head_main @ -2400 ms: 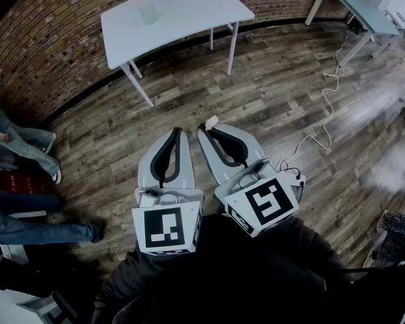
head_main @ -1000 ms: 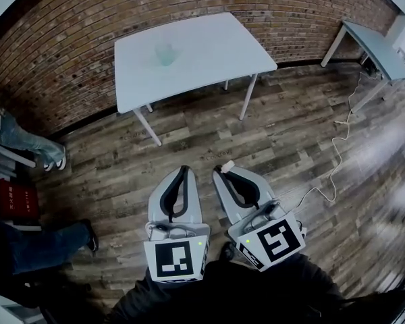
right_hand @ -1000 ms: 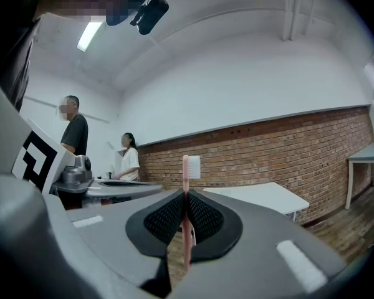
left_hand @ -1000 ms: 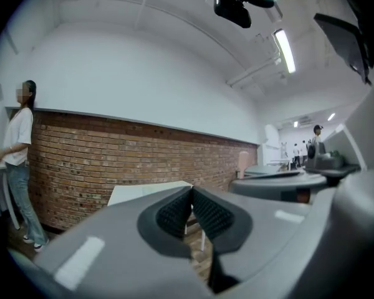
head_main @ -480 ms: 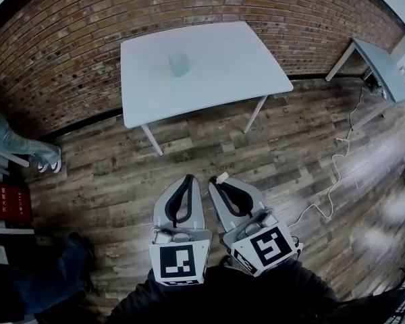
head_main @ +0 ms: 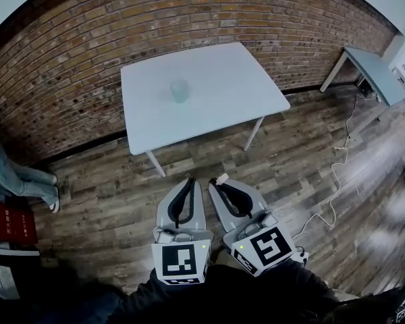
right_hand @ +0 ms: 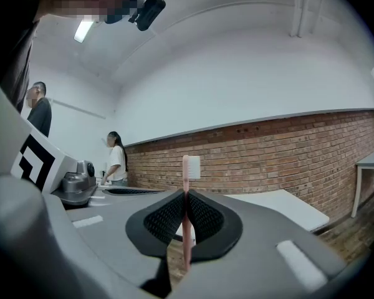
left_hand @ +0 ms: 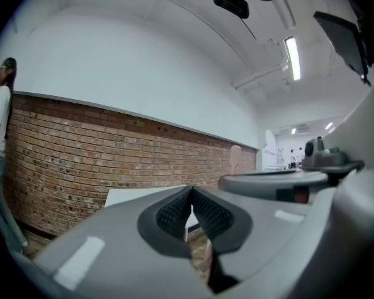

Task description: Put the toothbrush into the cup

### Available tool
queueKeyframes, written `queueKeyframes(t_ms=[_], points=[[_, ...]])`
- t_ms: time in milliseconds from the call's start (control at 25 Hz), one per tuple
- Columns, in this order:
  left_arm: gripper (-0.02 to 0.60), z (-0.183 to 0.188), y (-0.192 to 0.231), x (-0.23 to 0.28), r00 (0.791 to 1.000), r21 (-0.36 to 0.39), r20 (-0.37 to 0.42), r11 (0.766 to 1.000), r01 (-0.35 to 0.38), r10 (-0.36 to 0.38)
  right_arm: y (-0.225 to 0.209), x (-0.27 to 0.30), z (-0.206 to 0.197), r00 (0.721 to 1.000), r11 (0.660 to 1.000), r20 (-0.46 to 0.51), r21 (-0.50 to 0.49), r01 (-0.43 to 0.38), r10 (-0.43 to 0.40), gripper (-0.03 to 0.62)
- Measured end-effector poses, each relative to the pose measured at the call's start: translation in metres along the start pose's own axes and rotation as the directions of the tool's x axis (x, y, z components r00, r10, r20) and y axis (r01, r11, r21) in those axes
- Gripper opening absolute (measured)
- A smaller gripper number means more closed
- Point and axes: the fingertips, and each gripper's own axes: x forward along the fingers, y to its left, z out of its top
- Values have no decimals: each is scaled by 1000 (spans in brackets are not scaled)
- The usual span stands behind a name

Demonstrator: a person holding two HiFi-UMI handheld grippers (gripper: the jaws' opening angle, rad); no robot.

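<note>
Toothbrush [right_hand: 186, 212], pink with white bristles, stands upright and clamped between the pads of the right gripper [head_main: 214, 183]. Its bristled head rises above the jaw tips and its handle runs down below them. In the head view only its pale head [head_main: 222, 178] shows, at the far end of that gripper.

Nearest the camera is the person's dark clothing [head_main: 223, 295], along the bottom edge. Just beyond it are the two grippers, side by side and pointing away towards the table. Each carries a cube with black and white square markers, one on the left [head_main: 181, 260] and one on the right [head_main: 268, 246]. The left gripper [head_main: 189, 180] has its jaws closed together, with the ribbed pads meeting at the tips and nothing held in them.

Under both grippers lies a wooden plank floor [head_main: 108, 194]. A pale cable [head_main: 337, 174] snakes across it on the right. At the left edge are a person's legs in jeans [head_main: 20, 174] and, nearer, a red object [head_main: 10, 225].

Farther off stands a white table [head_main: 223, 79] on thin white legs, well apart from both grippers. The cup [head_main: 180, 90], pale and translucent, stands upright on the table, towards its far left part. A second, greyish table [head_main: 371, 66] stands at the far right.

Behind the tables runs a brick wall [head_main: 189, 12]. In the right gripper view, a person in a white top [right_hand: 116, 161] stands at the far left.
</note>
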Motion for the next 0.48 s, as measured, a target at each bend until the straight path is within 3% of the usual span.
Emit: queueKeyframes(t_ms=[480], points=[[9, -9, 15, 56, 999, -10, -46, 1000, -4, 4, -42, 34, -6, 999, 999, -28, 29, 21, -20, 12]])
